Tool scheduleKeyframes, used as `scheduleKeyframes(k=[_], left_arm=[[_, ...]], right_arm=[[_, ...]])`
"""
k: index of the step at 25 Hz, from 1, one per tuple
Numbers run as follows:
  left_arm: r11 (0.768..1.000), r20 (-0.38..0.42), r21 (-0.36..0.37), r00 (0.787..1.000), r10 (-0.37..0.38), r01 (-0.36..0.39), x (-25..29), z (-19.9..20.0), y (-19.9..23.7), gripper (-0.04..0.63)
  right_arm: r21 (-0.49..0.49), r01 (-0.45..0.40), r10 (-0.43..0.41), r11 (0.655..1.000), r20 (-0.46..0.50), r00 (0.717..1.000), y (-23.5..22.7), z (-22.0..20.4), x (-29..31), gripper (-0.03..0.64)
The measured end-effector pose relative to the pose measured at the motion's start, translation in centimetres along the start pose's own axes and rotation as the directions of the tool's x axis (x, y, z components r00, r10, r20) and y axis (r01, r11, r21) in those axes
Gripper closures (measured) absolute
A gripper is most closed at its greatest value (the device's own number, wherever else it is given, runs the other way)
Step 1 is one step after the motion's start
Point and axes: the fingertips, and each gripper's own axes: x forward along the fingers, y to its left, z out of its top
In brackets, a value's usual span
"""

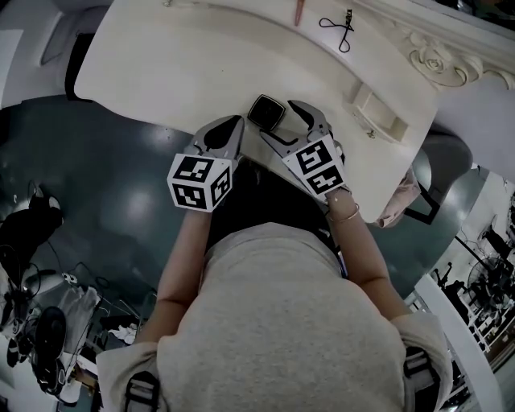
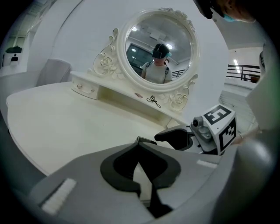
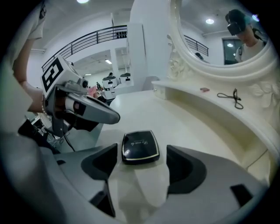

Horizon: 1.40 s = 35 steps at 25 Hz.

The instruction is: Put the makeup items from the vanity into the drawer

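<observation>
A black square compact (image 1: 265, 111) lies flat on the cream vanity top (image 1: 177, 64) near its front edge. My right gripper (image 1: 288, 125) stands open around it, one jaw on each side, and the pads do not touch it. In the right gripper view the compact (image 3: 140, 146) rests on the table just ahead of the open right gripper (image 3: 142, 164). My left gripper (image 1: 229, 129) hovers at the table's edge just left of the compact, shut and empty. In its own view the left gripper (image 2: 140, 146) points at the mirror (image 2: 158, 48).
On the raised back shelf lie a thin pink item (image 1: 298, 11) and a black looped cord (image 1: 338, 28). A small drawer with a knob (image 1: 378, 109) sits at the shelf's right end. A dark floor (image 1: 121, 177) lies left of the person.
</observation>
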Motion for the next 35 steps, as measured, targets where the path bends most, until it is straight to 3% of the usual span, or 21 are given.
scheduleKeyframes(k=[6, 12, 16, 19, 30, 35], left_arm=[[1.000, -0.006, -0.015, 1.000, -0.003, 0.003, 0.1, 0.1, 1.0, 0.586], [1.000, -0.024, -0.011, 0.999, -0.028, 0.028, 0.4, 0.1, 1.1, 0.586], [0.999, -0.029, 0.002, 0.999, -0.040, 0.041, 0.7, 0.6, 1.1, 0.586], [0.999, -0.031, 0.017, 0.998, -0.050, 0.051, 1.1, 1.0, 0.9, 0.586], [0.991, -0.032, 0.098, 0.995, -0.090, 0.093, 2.1, 3.2, -1.4, 0.586], [0.979, -0.003, 0.152, 0.990, -0.138, 0.137, 3.2, 5.7, -3.6, 0.586]], right_arm=[[-0.014, -0.047, 0.046, 0.999, -0.059, 0.997, 0.9, -0.5, 1.7, 0.301], [-0.051, -0.020, 0.016, 0.999, -0.070, 0.997, 0.1, -0.5, 1.7, 0.302], [-0.024, -0.016, 0.014, 1.000, -0.064, 0.998, 0.2, -0.4, 1.7, 0.304], [0.052, -0.002, 0.003, 0.999, -0.031, 1.000, -0.2, -0.1, 1.4, 0.305], [0.129, 0.130, -0.137, 0.983, 0.052, 0.989, -2.9, 1.0, -3.5, 0.305], [0.154, 0.236, -0.250, 0.960, 0.079, 0.965, -5.1, 0.7, -7.1, 0.305]])
